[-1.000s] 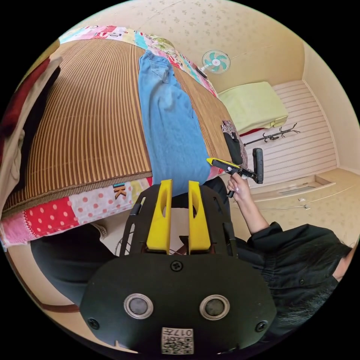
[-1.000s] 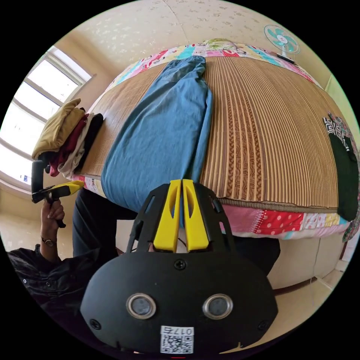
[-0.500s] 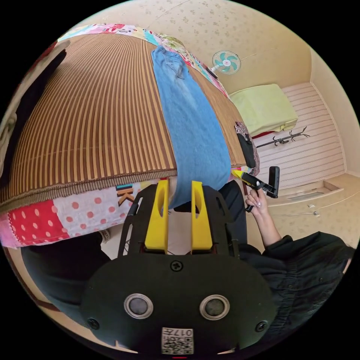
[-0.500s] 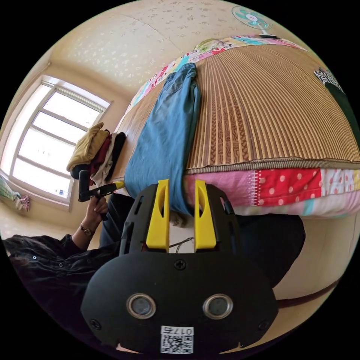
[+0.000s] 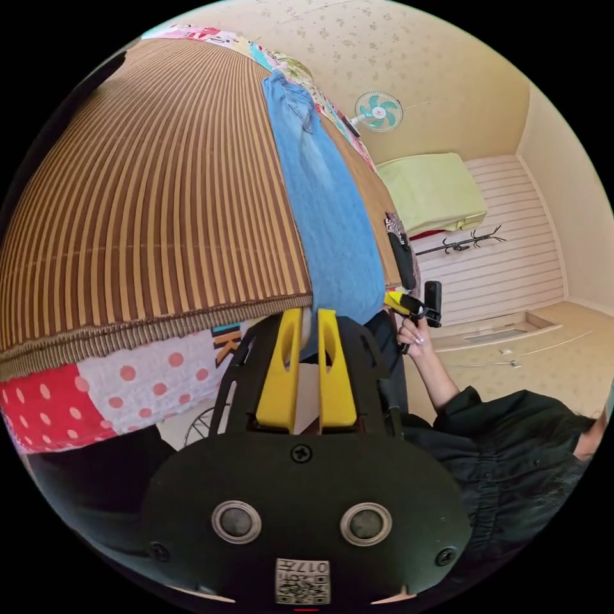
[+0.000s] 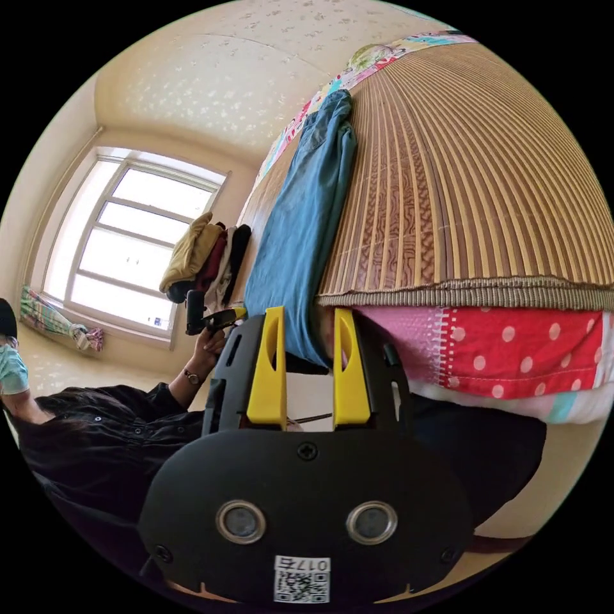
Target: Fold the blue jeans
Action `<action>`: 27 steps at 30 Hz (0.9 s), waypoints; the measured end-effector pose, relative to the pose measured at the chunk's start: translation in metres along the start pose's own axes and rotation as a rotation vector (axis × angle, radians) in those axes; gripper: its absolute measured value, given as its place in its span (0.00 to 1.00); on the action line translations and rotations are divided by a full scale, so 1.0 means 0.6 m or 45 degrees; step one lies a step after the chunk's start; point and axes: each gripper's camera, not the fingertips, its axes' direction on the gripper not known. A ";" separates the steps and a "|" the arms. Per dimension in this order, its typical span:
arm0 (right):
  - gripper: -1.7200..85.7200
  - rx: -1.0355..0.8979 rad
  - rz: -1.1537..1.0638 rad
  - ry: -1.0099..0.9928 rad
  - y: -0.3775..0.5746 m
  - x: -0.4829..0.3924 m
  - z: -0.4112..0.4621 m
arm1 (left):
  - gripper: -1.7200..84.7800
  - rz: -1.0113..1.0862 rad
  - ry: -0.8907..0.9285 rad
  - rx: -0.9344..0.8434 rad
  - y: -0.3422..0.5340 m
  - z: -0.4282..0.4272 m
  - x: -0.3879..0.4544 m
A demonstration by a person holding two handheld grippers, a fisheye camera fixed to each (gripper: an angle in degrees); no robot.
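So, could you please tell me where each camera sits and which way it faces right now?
Left gripper view: rides on the left gripper at the bed's near edge, looking along the blue jeans towards the fan; the person's hand holding the right gripper shows.
Right gripper view: rides on the right gripper at the same edge, looking up the jeans towards the window; the person's sleeve shows.
Shared: jeans, striped mat, patchwork quilt.
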 end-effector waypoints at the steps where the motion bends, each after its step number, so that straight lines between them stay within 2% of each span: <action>1: 0.14 -0.003 0.018 -0.086 0.004 0.017 -0.006 | 0.08 0.017 0.028 0.005 0.002 0.002 -0.002; 3: 0.13 -0.026 0.032 -0.295 0.012 0.040 -0.004 | 0.09 -0.026 0.272 -0.034 0.006 0.027 -0.017; 4: 0.13 -0.064 0.046 -0.386 0.018 0.049 0.012 | 0.09 -0.030 0.321 -0.045 0.006 0.035 -0.018; 9: 0.07 -0.037 0.068 -0.349 0.034 0.040 0.047 | 0.05 -0.007 0.242 -0.074 0.000 0.048 0.014; 10: 0.06 -0.034 0.105 -0.342 0.038 0.039 0.044 | 0.04 -0.003 0.254 -0.074 0.003 0.044 0.017; 12: 0.06 -0.019 -0.004 -0.392 0.049 0.001 0.016 | 0.03 0.094 0.348 -0.028 0.018 -0.004 0.055; 13: 0.05 0.021 -0.115 -0.459 0.060 -0.042 -0.019 | 0.02 0.145 0.387 0.000 0.024 -0.025 0.072; 16: 0.05 0.144 -0.422 -0.679 0.075 -0.183 -0.136 | 0.02 0.439 0.694 0.169 0.048 -0.159 0.181; 18: 0.04 0.155 -0.589 -0.749 0.074 -0.307 -0.201 | 0.02 0.740 0.809 0.295 0.062 -0.277 0.317; 20: 0.04 0.243 -0.923 -0.689 0.099 -0.499 -0.285 | 0.02 0.962 0.818 0.424 0.079 -0.368 0.422; 22: 0.04 0.361 -1.131 -0.581 0.127 -0.615 -0.342 | 0.02 1.133 0.818 0.545 0.093 -0.449 0.510; 25: 0.04 0.450 -1.177 -0.372 0.122 -0.741 -0.387 | 0.01 1.125 0.727 0.699 0.084 -0.534 0.609; 27: 0.04 0.480 -1.133 -0.296 0.093 -0.774 -0.390 | 0.01 1.143 0.606 0.808 0.056 -0.562 0.660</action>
